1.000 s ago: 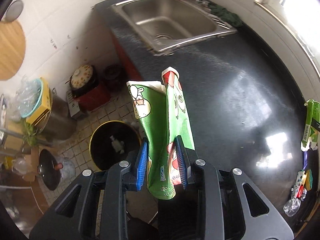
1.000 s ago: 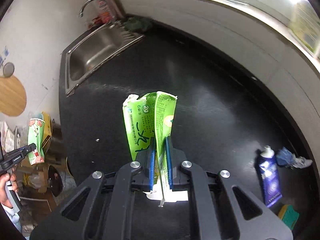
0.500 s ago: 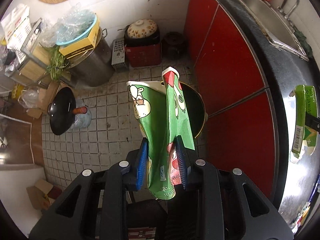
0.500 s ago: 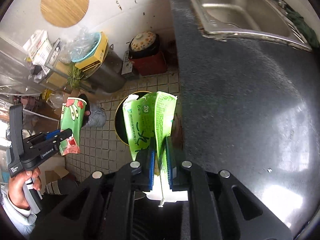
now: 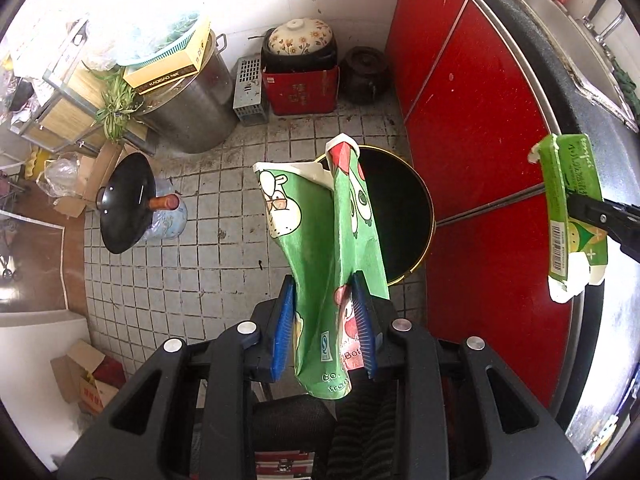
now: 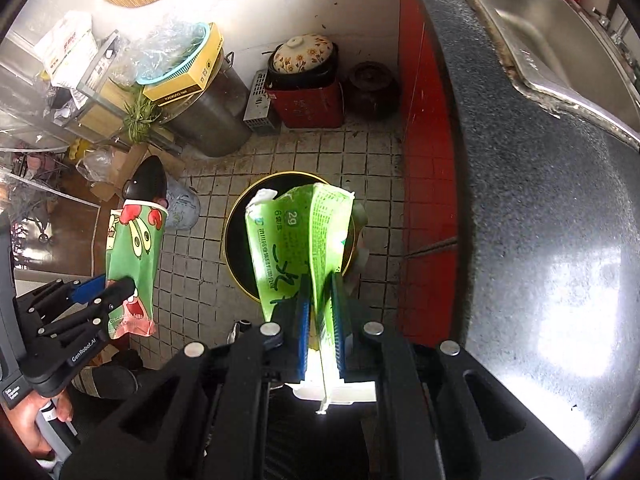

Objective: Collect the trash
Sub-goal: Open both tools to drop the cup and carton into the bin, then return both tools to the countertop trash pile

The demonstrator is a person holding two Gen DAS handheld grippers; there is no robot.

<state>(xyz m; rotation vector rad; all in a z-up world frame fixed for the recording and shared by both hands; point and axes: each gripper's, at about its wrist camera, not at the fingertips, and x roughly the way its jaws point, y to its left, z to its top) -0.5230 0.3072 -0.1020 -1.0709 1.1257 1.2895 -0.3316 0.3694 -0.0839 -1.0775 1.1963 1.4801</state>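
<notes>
My left tongs (image 5: pixel 326 328) are clamped on a crumpled green cartoon carton (image 5: pixel 320 240), which hangs in the air over the tiled floor just beside the black trash bin (image 5: pixel 404 224), its top edge overlapping the bin's near rim in the left wrist view. My right tongs (image 6: pixel 320 320) are pinched tight on a flattened light-green drink carton (image 6: pixel 298 240), held above the bin's open mouth. The bin stands on the floor against the red cabinet front (image 5: pixel 472 128), below the edge of the dark worktop (image 6: pixel 540 220).
</notes>
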